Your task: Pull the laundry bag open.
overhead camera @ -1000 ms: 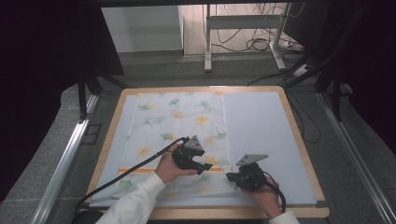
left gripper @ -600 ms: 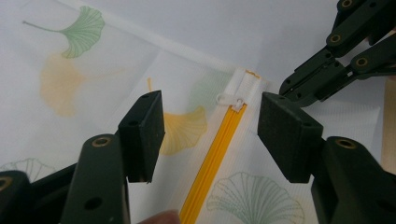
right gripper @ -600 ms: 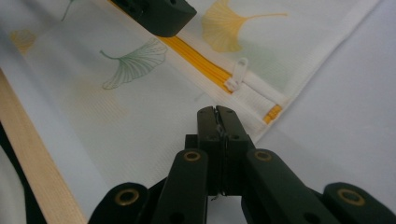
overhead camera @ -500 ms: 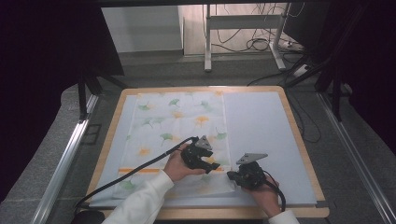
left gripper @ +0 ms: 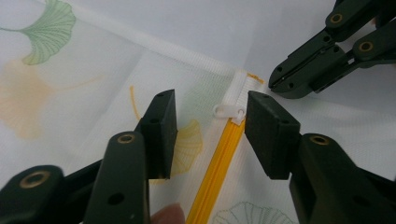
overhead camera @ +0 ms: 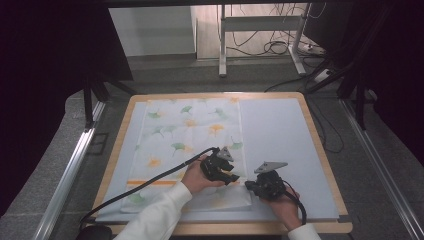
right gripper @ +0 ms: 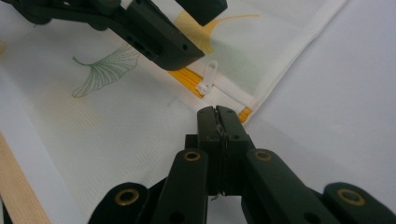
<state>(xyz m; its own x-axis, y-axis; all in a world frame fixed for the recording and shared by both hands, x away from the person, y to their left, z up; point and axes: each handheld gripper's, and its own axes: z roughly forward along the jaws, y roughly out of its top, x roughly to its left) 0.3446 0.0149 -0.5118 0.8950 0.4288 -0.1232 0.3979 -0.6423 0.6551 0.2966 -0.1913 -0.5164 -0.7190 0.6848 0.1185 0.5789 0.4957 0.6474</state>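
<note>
A thin white bag (overhead camera: 192, 145) with green and orange leaf prints lies flat on the pale mat (overhead camera: 280, 140) of the worktop (overhead camera: 320, 150). A yellow zipper (left gripper: 219, 163) runs across the bag near the person's side. Its small white pull tab (left gripper: 229, 112) sits at the end of the zipper, close to the bag's right edge.

The left claw (left gripper: 210, 123) is wide open. Its two black jaws stand on either side of the pull tab, one on the left and one on the right, but they do not touch it yet. It looks like the claw is lined up this way so it can pinch the tab and slide the zipper along.

The right claw (right gripper: 217, 122) is squeezed tight. Its tips press together right at the bag's corner (right gripper: 247, 114), just past the end of the zipper. I cannot tell for sure if a bit of cloth is caught between them or if the tips just push down on the edge. Either way, it seems to be there to keep the bag from sliding when the zipper gets pulled.

The two claws are very near each other, almost nose to nose over that corner. In the high view, both hands rest low at the near side of the worktop.
</note>
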